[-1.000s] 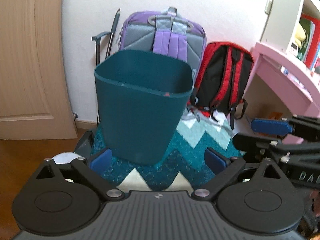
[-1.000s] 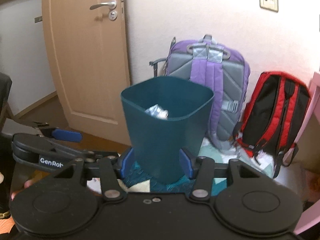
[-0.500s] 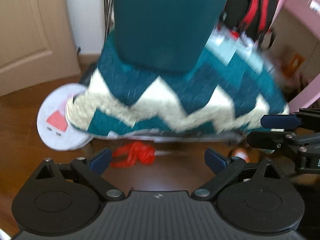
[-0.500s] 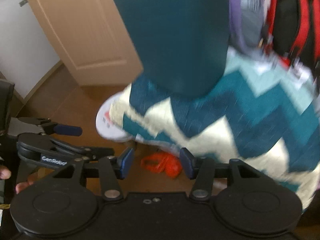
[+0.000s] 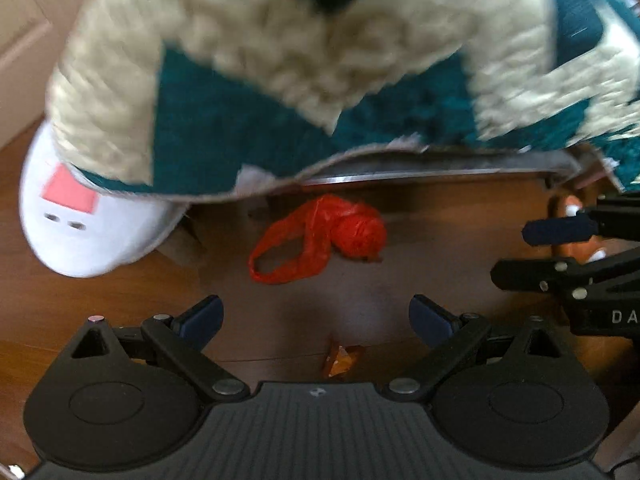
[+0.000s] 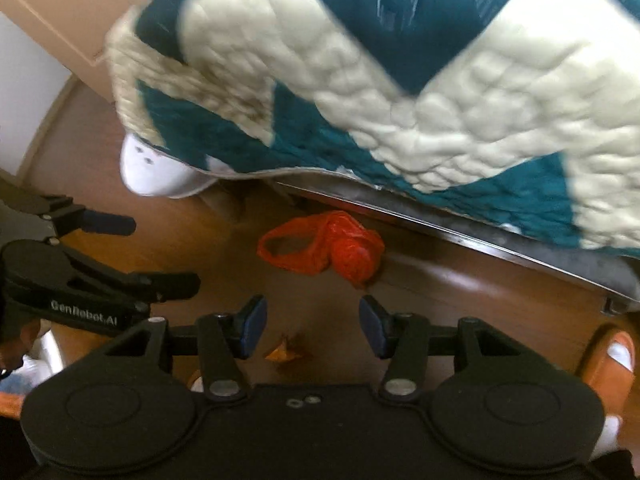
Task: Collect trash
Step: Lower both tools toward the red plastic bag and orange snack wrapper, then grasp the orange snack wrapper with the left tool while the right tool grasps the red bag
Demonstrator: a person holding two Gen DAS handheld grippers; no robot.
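Observation:
A crumpled red plastic bag lies on the brown wooden floor just below the edge of a quilt-covered surface; it shows in the right wrist view too, as the red bag. A small orange wrapper lies nearer, between the fingers; the right wrist view also shows this wrapper. My left gripper hangs open above the floor, short of the bag. My right gripper is open as well, with nothing between its fingers. The teal bin is out of view.
A teal and cream zigzag quilt overhangs a metal-edged frame. A white round device with a pink patch sits under its left corner. A foot in an orange slipper stands at the right. A door is behind.
Both views have tilted from the teal bin and backpacks down to the floor. The red bag now sits closer and larger ahead of both open grippers, and the orange wrapper has come into view.

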